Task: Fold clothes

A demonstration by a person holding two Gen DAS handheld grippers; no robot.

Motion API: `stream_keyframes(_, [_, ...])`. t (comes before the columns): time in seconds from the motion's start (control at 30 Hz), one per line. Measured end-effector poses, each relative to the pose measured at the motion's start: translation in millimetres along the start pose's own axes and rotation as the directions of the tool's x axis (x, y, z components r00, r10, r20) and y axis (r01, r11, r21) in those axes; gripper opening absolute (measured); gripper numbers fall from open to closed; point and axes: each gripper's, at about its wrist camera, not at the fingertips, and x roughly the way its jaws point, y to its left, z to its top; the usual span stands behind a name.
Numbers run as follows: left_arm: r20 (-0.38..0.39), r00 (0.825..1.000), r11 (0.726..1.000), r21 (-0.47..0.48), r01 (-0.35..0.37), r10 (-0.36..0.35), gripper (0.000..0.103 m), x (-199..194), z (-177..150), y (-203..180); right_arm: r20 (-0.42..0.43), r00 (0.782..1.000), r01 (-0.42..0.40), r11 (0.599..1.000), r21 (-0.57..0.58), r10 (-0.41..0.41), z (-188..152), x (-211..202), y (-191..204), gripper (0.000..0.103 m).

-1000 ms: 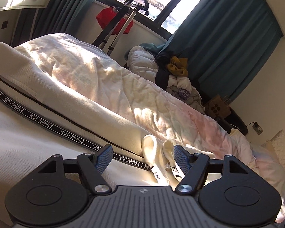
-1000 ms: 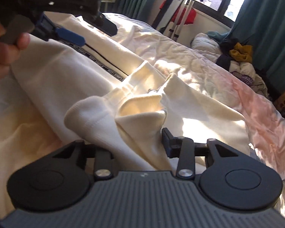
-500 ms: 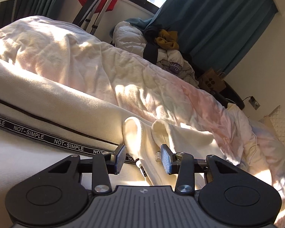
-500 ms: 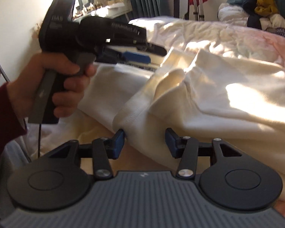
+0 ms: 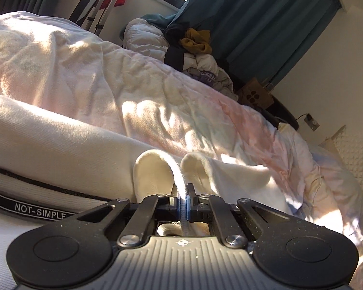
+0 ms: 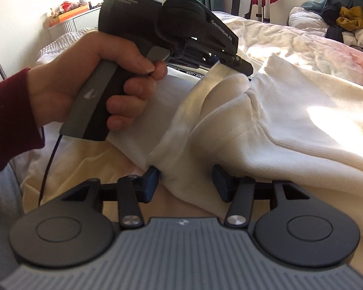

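**Cream sweatshirt pinched by one tool on a sunlit bed**

Nearest in the right wrist view, the right tool [image 6: 185, 181] is released, its two blue-padded fingers [image 6: 150, 183] spread on either side of a thick fold of a cream sweatshirt [image 6: 290, 125]. The left pad touches the cloth; the right pad sits just beside it.

The sweatshirt is soft, heavy knit, off-white, bunched into rounded folds with a stitched ribbed edge. It lies across the bed [image 5: 157, 111], partly in bright sun. A black band printed "NOT-SIMPLE" [image 5: 40, 212] runs along one part of it.

Just beyond, a hand [image 6: 89, 82] in a dark red sleeve grips the left tool [image 6: 244, 66]. In its own camera the left tool [image 5: 182, 201] is clenched on a thin upright ridge of the sweatshirt, with looped folds rising on either side.

Further back, a rumpled white and pale pink duvet covers the bed. Past it sits a pile of clothes [image 5: 196, 55], then teal curtains [image 5: 266, 24] by a window.
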Motion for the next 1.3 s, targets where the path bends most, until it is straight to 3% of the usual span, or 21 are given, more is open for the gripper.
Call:
stream_keyframes(0.1, [0.035, 0.999, 1.000, -0.001, -0.008, 0.008, 0.004, -6, 7, -1, 0.026, 1.000, -0.006, 1.000, -0.012, 0.007, 1, -2, 3, 0.053])
stream_keyframes(0.27, [-0.020, 0.998, 0.996, 0.062, -0.064, 0.065, 0.006, 6, -1, -1, 0.057, 0.998, -0.018, 1.000, -0.021, 0.019, 4, -5, 4, 0.053])
stream_keyframes(0.33, [-0.033, 0.997, 0.995, 0.068, -0.067, 0.069, 0.014, 4, -2, -1, 0.065, 0.998, -0.014, 0.999, -0.029, 0.016, 3, -8, 5, 0.053])
stream_keyframes(0.43, [0.010, 0.999, 0.999, 0.025, -0.039, 0.039, 0.034, -15, 1, -1, 0.117, 0.993, -0.016, 0.999, -0.043, 0.021, 3, -25, 9, 0.051])
stream_keyframes(0.5, [0.037, 0.999, 1.000, 0.004, -0.009, 0.009, 0.040, -30, 3, -4, 0.175, 0.985, -0.003, 0.999, -0.052, 0.012, 5, -41, 10, 0.051])
stream_keyframes(0.63, [0.024, 0.994, 0.994, -0.018, 0.112, -0.111, 0.043, -44, 0, -18, 0.307, 0.949, 0.103, 0.992, -0.068, -0.078, 4, -75, 18, 0.051])
stream_keyframes(0.7, [-0.005, 0.984, 0.984, -0.037, 0.177, -0.177, 0.045, -43, -3, -26, 0.343, 0.927, 0.196, 0.976, -0.097, -0.152, 3, -80, 21, 0.051])
stream_keyframes(0.77, [-0.044, 0.975, 0.975, -0.064, 0.214, -0.217, 0.046, -37, -5, -29, 0.334, 0.919, 0.262, 0.958, -0.115, -0.211, 2, -76, 20, 0.051])
stream_keyframes(0.83, [-0.073, 0.975, 0.976, -0.069, 0.205, -0.210, 0.046, -28, -6, -32, 0.280, 0.931, 0.270, 0.958, -0.098, -0.233, 3, -64, 13, 0.051])
stream_keyframes(0.97, [-0.125, 0.980, 0.985, -0.094, 0.146, -0.157, 0.047, -10, -9, -24, 0.252, 0.957, 0.157, 0.987, -0.030, -0.145, 8, -44, -5, 0.051])
stream_keyframes(1.07, [-0.157, 0.968, 0.977, -0.118, 0.177, -0.194, 0.047, -1, -5, -14, 0.246, 0.945, 0.257, 0.953, -0.161, -0.213, 10, -36, 5, 0.051])
stream_keyframes(1.13, [-0.192, 0.955, 0.972, -0.115, 0.206, -0.225, 0.047, 3, 0, -12, 0.285, 0.918, 0.358, 0.889, -0.286, -0.278, 4, -38, 17, 0.051])
stream_keyframes(1.23, [-0.222, 0.937, 0.959, -0.153, 0.240, -0.270, 0.047, 9, 3, -8, 0.245, 0.940, 0.316, 0.876, -0.364, -0.237, 1, -39, 24, 0.051])
stream_keyframes(1.3, [-0.230, 0.937, 0.962, -0.143, 0.233, -0.261, 0.046, 13, 2, -10, 0.217, 0.947, 0.307, 0.861, -0.405, -0.235, -1, -37, 28, 0.051])
